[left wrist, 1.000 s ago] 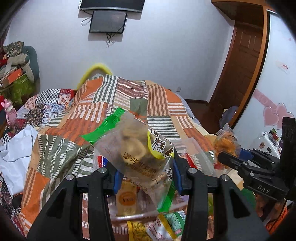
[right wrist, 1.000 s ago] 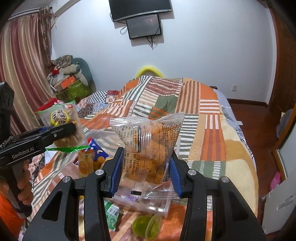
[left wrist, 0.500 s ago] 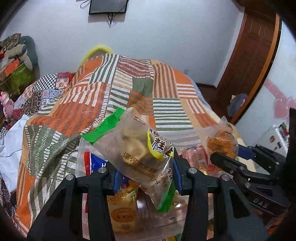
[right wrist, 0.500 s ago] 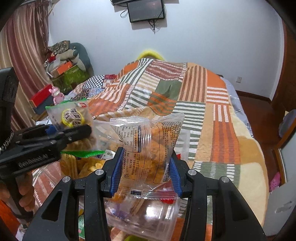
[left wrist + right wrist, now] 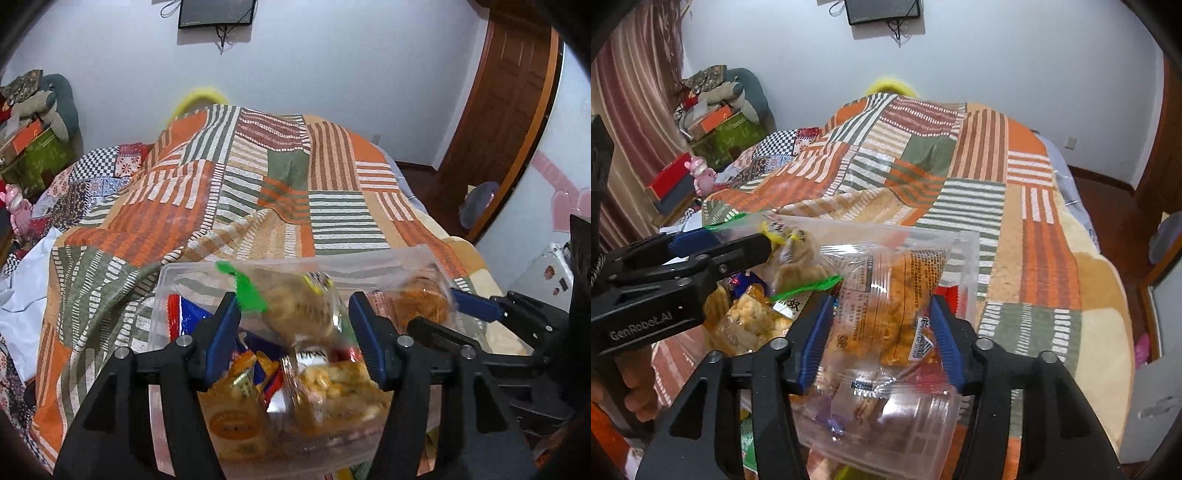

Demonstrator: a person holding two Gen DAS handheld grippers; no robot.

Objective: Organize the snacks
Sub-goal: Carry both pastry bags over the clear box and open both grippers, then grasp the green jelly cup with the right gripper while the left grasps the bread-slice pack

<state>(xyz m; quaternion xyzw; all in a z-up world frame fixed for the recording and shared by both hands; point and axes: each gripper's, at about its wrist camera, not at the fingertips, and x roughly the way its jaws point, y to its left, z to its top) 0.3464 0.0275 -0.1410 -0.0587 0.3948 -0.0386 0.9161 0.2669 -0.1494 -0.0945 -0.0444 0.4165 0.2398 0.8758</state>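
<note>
Left tool [image 5: 293,330]: fingers spread wide, blue pads apart, packet blurred between them, grip unclear.
Right tool [image 5: 882,332]: pads pressed on a clear snack packet, level with the left tool.
Hand [image 5: 635,391]: wraps the left tool's handle.

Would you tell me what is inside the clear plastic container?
The clear plastic container holds wrapped snacks: a red-and-blue packet, an orange-labelled pack and a bag of pale crackers. The grippers and their packets hide the rest.

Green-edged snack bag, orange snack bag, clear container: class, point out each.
green-edged snack bag [image 5: 295,306], left wrist view, its brown contents
orange snack bag [image 5: 905,295], right wrist view, its orange contents
clear container [image 5: 369,260], left wrist view, far rim
</note>
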